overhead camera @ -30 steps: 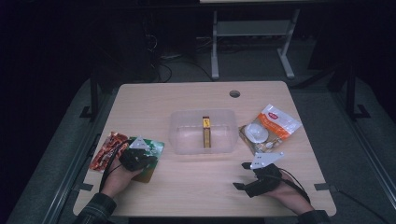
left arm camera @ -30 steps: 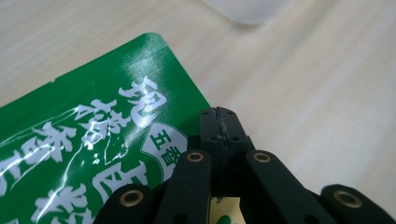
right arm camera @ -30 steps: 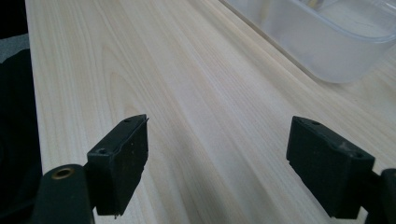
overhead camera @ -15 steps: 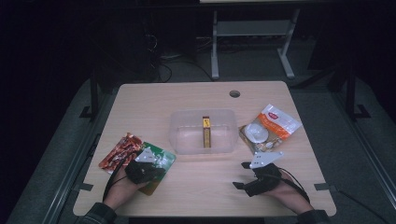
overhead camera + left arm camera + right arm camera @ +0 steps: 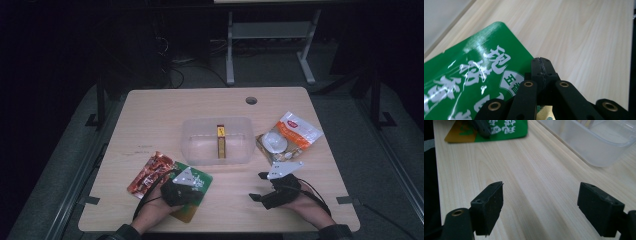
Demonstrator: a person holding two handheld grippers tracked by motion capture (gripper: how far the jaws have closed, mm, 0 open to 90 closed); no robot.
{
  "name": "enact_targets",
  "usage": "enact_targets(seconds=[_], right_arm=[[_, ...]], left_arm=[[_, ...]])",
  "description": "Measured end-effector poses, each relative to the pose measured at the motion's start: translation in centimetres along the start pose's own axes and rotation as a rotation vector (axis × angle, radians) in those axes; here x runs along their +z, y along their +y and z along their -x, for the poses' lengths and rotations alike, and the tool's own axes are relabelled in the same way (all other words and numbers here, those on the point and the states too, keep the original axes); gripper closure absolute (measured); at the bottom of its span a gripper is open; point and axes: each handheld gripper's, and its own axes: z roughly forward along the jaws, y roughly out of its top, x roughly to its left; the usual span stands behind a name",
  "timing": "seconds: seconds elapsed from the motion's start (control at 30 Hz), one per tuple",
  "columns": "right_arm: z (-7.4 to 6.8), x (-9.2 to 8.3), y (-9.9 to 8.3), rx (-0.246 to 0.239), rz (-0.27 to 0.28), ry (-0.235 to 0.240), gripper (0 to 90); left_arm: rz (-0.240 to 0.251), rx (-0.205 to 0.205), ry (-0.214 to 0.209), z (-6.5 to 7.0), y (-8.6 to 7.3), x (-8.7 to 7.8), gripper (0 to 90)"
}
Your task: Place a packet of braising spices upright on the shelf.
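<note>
The left gripper [image 5: 187,181] is sitting at the near left of the table [image 5: 165,112], its jaws pressed together; in the left gripper view they are meeting tip to tip [image 5: 541,65] over the edge of a green packet [image 5: 471,82], and whether the packet's edge is pinched between them cannot be told, since the foil is running underneath the jaws rather than showing between the tips. In the high view the green packet [image 5: 201,181] is lying flat near the table's near edge, partly under the left gripper, with a yellow-brown strip showing at its near end. Just to its left, a red snack packet [image 5: 149,174] is lying on the wood, its right edge touching or slightly overlapping the green one. The right gripper [image 5: 260,186] is resting at the near right, well apart from the green packet, with its jaws standing wide and only bare tabletop between them [image 5: 540,202]. A clear plastic tub [image 5: 192,132] is sitting in the middle of the table, holding a slim yellow and red box [image 5: 220,141]. To the right of the tub a white and orange pouch [image 5: 295,131] is lying beside a round white lidded item [image 5: 274,142].
</note>
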Motion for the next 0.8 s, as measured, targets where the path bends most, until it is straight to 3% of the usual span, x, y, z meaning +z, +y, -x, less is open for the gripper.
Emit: enact_targets(seconds=[0.33, 0.5, 0.63, 0.73, 0.77, 0.8], right_arm=[[0.2, -0.4, -0.1, 0.000, 0.003, -0.003, 20.1], [0.2, -0.5, -0.1, 0.001, 0.002, -0.007, 20.1], [0.2, -0.6, -0.2, 0.001, 0.003, -0.009, 20.1], [0.2, -0.6, -0.2, -0.002, 0.005, -0.014, 20.1], [0.2, -0.6, -0.2, -0.002, 0.005, -0.014, 20.1], [0.2, -0.6, -0.3, -0.001, 0.004, -0.014, 20.1]], left_arm=[[0.040, 0.038, -0.050, 1.4, 3.3, 3.6, 90.0], [0.054, 0.044, -0.048, 1.4, 4.0, 4.4, 90.0], [0.059, 0.039, -0.055, 1.5, 3.5, 3.3, 90.0], [0.037, 0.040, -0.031, 0.9, 2.3, 0.9, 90.0], [0.037, 0.040, -0.031, 0.9, 2.3, 0.9, 90.0], [0.048, 0.006, -0.010, 0.4, 1.5, -0.6, 90.0]])
